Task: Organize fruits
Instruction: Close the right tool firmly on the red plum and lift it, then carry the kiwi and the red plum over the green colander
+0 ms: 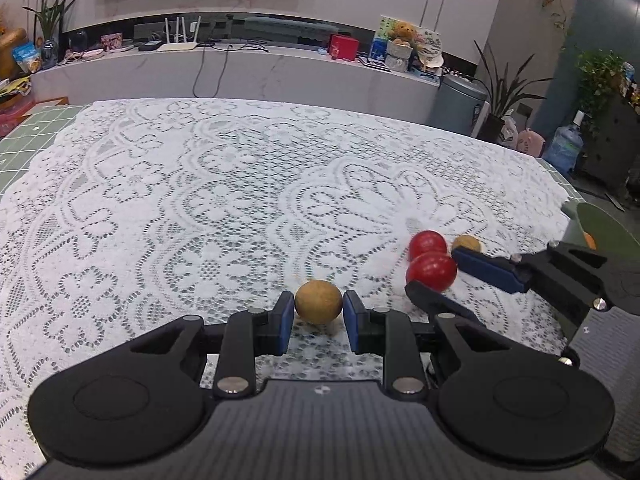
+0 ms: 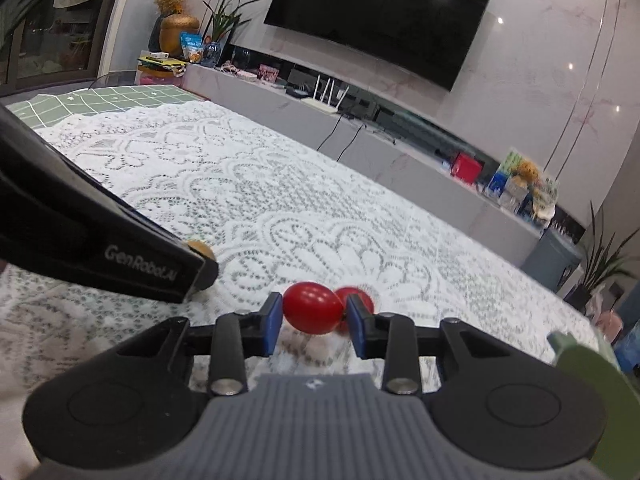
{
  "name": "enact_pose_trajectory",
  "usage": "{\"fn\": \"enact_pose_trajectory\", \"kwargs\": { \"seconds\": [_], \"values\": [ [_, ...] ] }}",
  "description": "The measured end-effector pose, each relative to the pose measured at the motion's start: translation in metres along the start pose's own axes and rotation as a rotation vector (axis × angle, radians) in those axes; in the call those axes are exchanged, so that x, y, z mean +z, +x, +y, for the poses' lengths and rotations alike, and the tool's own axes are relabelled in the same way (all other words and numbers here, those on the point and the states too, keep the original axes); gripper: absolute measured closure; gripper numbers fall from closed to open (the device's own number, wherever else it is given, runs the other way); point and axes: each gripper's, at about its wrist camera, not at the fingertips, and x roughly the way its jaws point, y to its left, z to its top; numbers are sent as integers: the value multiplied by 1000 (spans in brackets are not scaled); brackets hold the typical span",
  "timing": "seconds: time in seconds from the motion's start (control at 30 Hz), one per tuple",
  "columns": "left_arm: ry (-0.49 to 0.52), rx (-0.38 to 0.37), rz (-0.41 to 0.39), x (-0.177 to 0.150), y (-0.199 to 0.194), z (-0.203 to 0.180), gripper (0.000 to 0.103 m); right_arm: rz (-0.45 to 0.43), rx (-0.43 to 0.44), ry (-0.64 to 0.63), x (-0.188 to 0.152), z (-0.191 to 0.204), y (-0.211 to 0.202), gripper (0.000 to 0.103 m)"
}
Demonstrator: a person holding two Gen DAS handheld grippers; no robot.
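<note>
While the left gripper (image 1: 319, 312) pinches a tan fruit (image 1: 318, 301), the right gripper (image 2: 313, 322) clamps a red fruit (image 2: 312, 307)

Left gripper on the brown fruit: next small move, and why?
Probably lift it straight up a little. The left gripper has its blue pads against both sides of the brown fruit, which looks to sit on the lace tablecloth. The right gripper works close by at the red fruit, so avoid sideways motion.

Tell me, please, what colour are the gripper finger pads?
Blue pads, clearest in the left wrist view.
</note>
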Motion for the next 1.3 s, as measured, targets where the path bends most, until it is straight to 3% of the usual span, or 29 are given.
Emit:
{"fn": "enact_pose_trajectory", "kwargs": {
  "seconds": [0.3,0.8,1.3],
  "values": [
    [5,-29,20,-5,-5,-5,73,71,60,138,-12,-11,-3,71],
    [-4,-22,27,-5,-5,-2,73,75,51,133,-9,-11,13,66],
    [11,-16,14,-6,-15,-5,73,26,40,163,-2,-21,-10,72]
  ]
}}
